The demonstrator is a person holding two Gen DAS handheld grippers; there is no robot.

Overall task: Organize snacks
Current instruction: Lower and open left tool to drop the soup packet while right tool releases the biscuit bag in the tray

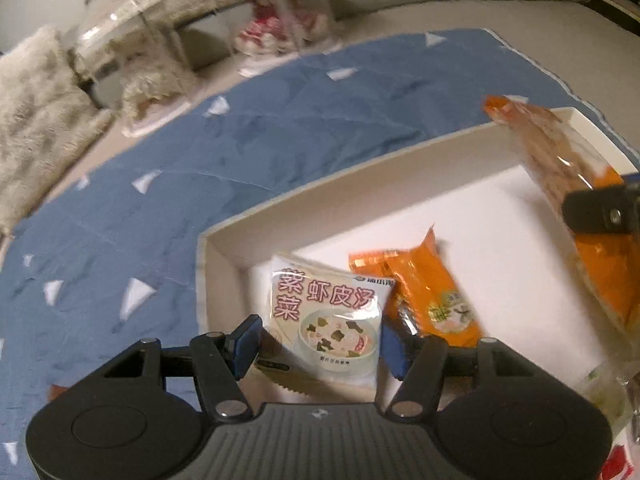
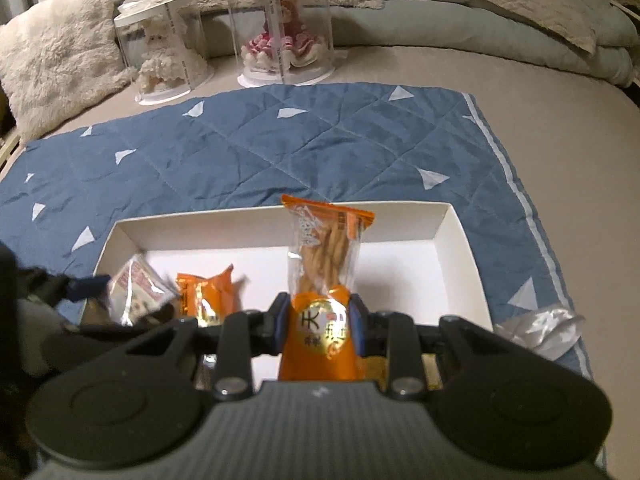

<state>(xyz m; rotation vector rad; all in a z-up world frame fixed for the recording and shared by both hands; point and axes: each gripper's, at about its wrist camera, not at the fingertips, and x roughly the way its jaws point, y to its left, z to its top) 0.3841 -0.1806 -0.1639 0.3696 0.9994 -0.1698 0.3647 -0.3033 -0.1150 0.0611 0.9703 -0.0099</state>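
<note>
A white shallow box [image 1: 320, 184] [image 2: 460, 240] lies on a blue quilted mat. My left gripper [image 1: 318, 344] is over the box's near left corner, its pads on either side of a white soup packet [image 1: 328, 320] [image 2: 136, 288]; the packet looks tilted and held. A small orange snack pack [image 1: 432, 292] [image 2: 208, 292] lies in the box beside it. My right gripper [image 2: 320, 322] [image 1: 600, 212] is shut on a long orange bag of twisted snacks [image 2: 324, 264] [image 1: 568, 168] and holds it above the box.
The blue mat [image 2: 240, 152] lies on a bed. Two clear gift boxes [image 2: 164, 44] [image 2: 284, 24] with dolls stand beyond it. A fluffy pillow [image 2: 52, 52] is at the far left. Crumpled clear wrap [image 2: 540, 328] lies right of the box.
</note>
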